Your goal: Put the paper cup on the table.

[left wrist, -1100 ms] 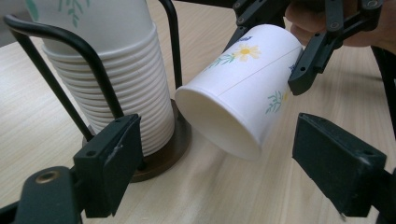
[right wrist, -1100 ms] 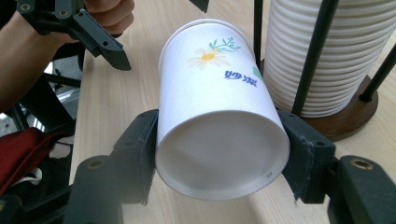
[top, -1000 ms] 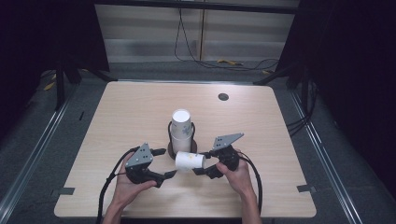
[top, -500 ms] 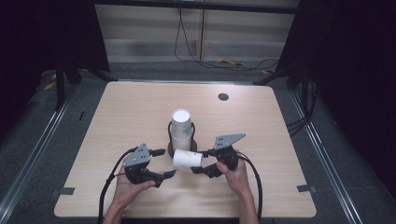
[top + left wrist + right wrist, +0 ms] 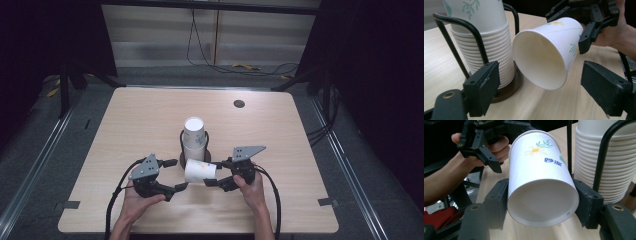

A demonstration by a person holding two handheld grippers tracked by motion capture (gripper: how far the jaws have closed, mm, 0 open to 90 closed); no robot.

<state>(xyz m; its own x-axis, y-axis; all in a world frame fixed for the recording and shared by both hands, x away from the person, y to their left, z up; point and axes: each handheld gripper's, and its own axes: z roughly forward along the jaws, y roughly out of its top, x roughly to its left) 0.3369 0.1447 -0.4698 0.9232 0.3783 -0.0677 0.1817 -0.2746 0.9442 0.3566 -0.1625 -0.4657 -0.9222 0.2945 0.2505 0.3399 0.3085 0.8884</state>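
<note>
The paper cup [image 5: 541, 180] is white, printed with a white-and-yellow daisy, green leafy sprigs and blue characters; its inside and base are plain white. Just beside it, the stack of cups [image 5: 486, 47] is likewise white, the top one bearing green leaf sprigs. The holder [image 5: 474, 32] around that stack has black wire bars and a dark brown round base. Both the left gripper [image 5: 170, 176] and the right gripper [image 5: 216, 172] near the cup are black, each topped by a grey plate, with black cables trailing. The table [image 5: 145, 115] beneath the cup is pale wood with a fine grain, and a small dark round spot [image 5: 239, 103] sits far beyond the stack.
</note>
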